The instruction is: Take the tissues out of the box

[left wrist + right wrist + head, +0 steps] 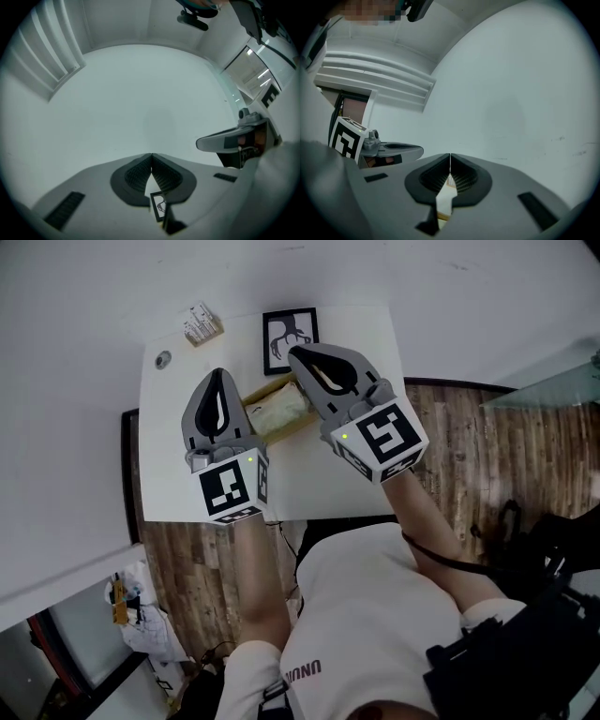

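A tan tissue box (277, 412) lies on the white table (319, 479), with pale tissue showing in its open top. My left gripper (220, 375) hovers over the box's left end, and its jaws are pressed together with nothing between them. My right gripper (295, 352) is over the box's right end, shut and empty too. In the left gripper view the jaws (151, 155) meet tip to tip and face a bare white wall. In the right gripper view the jaws (450, 155) are likewise closed, and a sliver of the box (444, 199) shows in the gap below them.
A black-framed picture (289, 338) lies at the table's far edge behind the box. A small printed packet (201, 324) and a round grey object (163, 359) sit at the far left corner. Wooden floor surrounds the table, with a glass panel (553, 390) to the right.
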The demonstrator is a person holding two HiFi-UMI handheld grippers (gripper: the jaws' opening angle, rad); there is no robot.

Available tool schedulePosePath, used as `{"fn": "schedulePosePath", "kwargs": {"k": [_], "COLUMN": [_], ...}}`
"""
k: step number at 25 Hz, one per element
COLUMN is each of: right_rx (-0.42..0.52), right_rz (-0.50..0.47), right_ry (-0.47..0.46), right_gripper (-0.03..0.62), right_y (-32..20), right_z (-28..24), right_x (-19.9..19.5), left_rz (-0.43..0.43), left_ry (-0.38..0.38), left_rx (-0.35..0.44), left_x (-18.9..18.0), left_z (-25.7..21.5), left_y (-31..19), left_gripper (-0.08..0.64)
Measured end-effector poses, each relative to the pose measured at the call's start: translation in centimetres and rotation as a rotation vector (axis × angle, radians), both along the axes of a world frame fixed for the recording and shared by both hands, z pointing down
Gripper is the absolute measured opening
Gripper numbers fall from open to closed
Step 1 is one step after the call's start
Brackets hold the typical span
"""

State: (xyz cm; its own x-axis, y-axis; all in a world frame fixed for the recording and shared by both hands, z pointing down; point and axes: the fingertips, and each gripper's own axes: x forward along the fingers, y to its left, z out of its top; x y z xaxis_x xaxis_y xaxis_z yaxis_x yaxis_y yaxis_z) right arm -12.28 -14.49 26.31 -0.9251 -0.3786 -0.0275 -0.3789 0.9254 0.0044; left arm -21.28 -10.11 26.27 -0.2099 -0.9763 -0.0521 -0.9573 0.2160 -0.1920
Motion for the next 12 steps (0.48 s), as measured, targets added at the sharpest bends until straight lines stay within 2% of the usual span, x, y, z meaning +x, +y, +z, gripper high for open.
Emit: {"fn": "schedulePosePath", "kwargs": {"k": [5, 12], "right_rx": [-0.007, -0.031], "right_rz": [0.047, 0.101], "right_ry": [0.018, 0.048], "right_gripper": [0.02, 0.02], "right_y": [-1.4, -2.6], "right_z": [0.8, 2.1], "right_x": [-0.8, -1.1], "left_rz": [0.061, 0.187], "left_ry": [0.027, 0.06], "left_rx": [-0.046, -0.153], "left_x": [-1.2, -0.9], "left_z": [1.6, 4.8], "left_y": [-1.8, -3.9], "left_gripper": [0.014, 0.015]}}
